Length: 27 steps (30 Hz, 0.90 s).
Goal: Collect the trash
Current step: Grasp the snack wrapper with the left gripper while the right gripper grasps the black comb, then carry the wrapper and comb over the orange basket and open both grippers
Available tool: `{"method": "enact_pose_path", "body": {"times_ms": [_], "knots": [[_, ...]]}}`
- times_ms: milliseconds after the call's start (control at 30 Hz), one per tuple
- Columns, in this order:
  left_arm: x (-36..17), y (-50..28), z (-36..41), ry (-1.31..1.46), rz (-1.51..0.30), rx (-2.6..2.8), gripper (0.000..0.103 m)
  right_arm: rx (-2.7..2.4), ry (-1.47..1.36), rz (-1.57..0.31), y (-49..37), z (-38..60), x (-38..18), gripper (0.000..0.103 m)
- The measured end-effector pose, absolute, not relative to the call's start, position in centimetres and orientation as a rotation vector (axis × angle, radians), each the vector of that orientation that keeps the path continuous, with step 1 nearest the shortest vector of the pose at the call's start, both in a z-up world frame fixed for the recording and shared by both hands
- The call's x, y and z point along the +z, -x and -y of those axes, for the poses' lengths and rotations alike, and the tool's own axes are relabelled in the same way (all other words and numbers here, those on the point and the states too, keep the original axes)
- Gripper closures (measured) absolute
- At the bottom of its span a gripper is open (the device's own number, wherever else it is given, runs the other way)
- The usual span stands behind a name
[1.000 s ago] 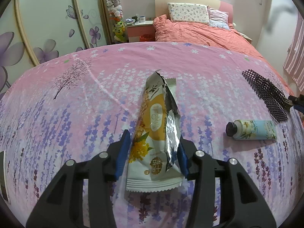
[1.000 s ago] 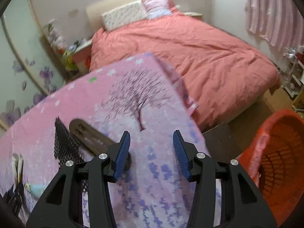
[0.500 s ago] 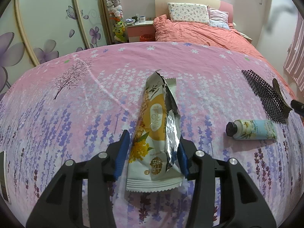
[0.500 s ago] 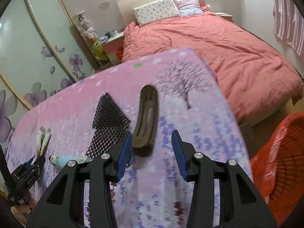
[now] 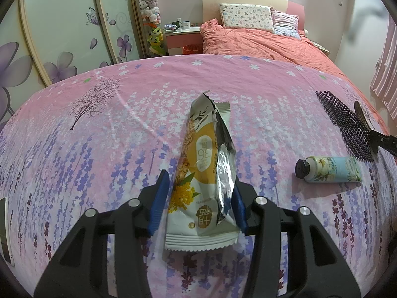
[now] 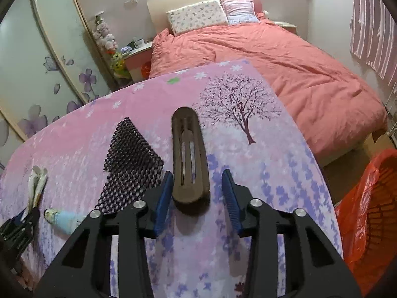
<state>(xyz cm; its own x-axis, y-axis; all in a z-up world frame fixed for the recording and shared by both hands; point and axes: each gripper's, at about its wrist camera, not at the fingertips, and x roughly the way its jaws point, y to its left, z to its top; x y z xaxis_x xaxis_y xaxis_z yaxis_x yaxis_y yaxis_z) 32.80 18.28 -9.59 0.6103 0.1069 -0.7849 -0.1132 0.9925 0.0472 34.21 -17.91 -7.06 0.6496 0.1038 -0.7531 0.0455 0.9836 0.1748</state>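
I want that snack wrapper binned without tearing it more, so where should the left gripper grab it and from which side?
Grip the snack wrapper near its sealed, crimped near end, across its narrow width, coming from above. It lies flat with that end between the left gripper's pads, while the far end is torn open and flimsy.

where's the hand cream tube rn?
The hand cream tube lies on its side on the tablecloth, right of the snack wrapper in the left wrist view, just below the black mesh.

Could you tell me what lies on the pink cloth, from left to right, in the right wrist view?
Snack wrapper → small tube → black mesh → brown hair clip, which sits between the closing right gripper's jaws.
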Motion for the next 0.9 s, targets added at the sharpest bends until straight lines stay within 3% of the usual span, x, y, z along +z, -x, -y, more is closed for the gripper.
{"method": "enact_pose_path", "body": {"times_ms": [300, 400, 733, 800, 833, 900], "knots": [[-9.7, -32.7, -18.8, 0.030, -0.904, 0.117, 0.055, 0.051, -0.182, -0.870, -29.6, 19.4, -7.0, 0.071], [-9.5, -32.4, -19.2, 0.066, -0.896, 0.075, 0.047, 0.060, -0.170, -0.868, -28.4, 19.4, -7.0, 0.071], [-9.5, -32.9, -19.0, 0.085, -0.895, 0.087, 0.044, 0.051, -0.116, -0.871, -30.1, 18.7, -7.2, 0.069], [-9.5, -33.3, -19.1, 0.095, -0.894, 0.092, 0.050, 0.051, -0.119, -0.870, -30.1, 18.8, -7.2, 0.071], [-9.4, -33.4, -19.1, 0.092, -0.892, 0.095, 0.062, 0.053, -0.123, -0.867, -29.9, 18.8, -7.2, 0.073], [-9.3, -33.4, -18.8, 0.079, -0.889, 0.086, 0.065, 0.058, -0.125, -0.865, -29.6, 18.9, -7.2, 0.073]]}}
